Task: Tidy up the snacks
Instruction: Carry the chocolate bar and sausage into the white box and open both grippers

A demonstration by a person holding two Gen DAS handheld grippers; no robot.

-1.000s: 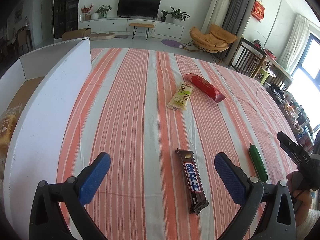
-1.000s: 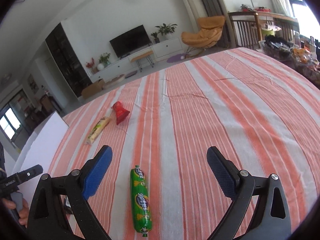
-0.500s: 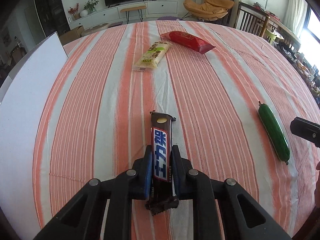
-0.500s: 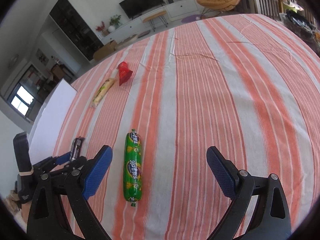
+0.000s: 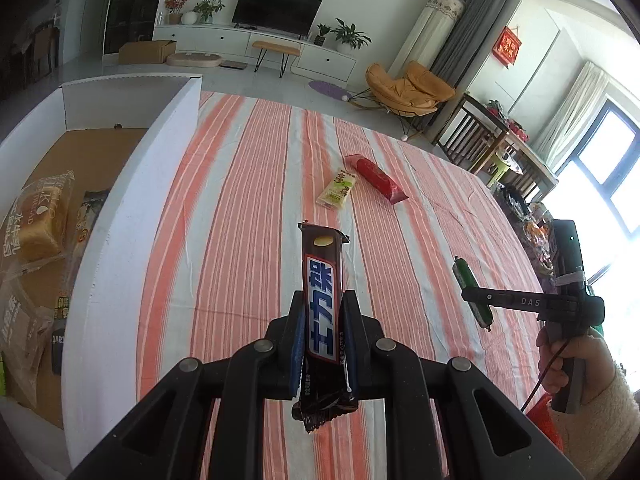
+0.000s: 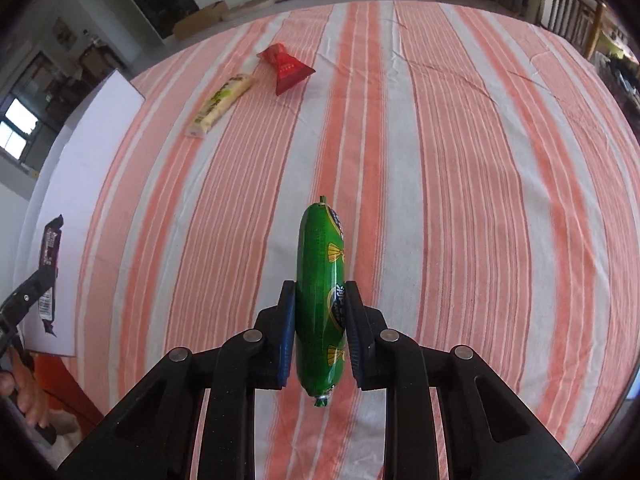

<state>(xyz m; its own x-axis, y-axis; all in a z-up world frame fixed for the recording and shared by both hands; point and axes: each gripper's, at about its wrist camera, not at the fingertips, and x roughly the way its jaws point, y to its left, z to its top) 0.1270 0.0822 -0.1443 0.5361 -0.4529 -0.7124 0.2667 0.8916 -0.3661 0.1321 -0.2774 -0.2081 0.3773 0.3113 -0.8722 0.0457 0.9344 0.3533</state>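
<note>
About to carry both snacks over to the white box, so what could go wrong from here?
The chocolate bar is pinched near its lower end, so it might swing or slip. The right tool is closing on the round, glossy green sausage, which may squirt out. The white box has a tall wall to clear.

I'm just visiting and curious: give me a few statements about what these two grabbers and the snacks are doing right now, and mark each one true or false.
1. The left gripper is clamped on a brown chocolate bar. True.
2. The right gripper has nothing between its fingers. False: a green sausage stick sits between them, and the jaws are closing on it.
3. A red packet and a pale yellow-green packet lie on the striped tablecloth. True.
4. The white box holds no snacks. False: a bagged bread and other packets lie inside it.
5. The red packet is in the box. False: it lies on the cloth.
</note>
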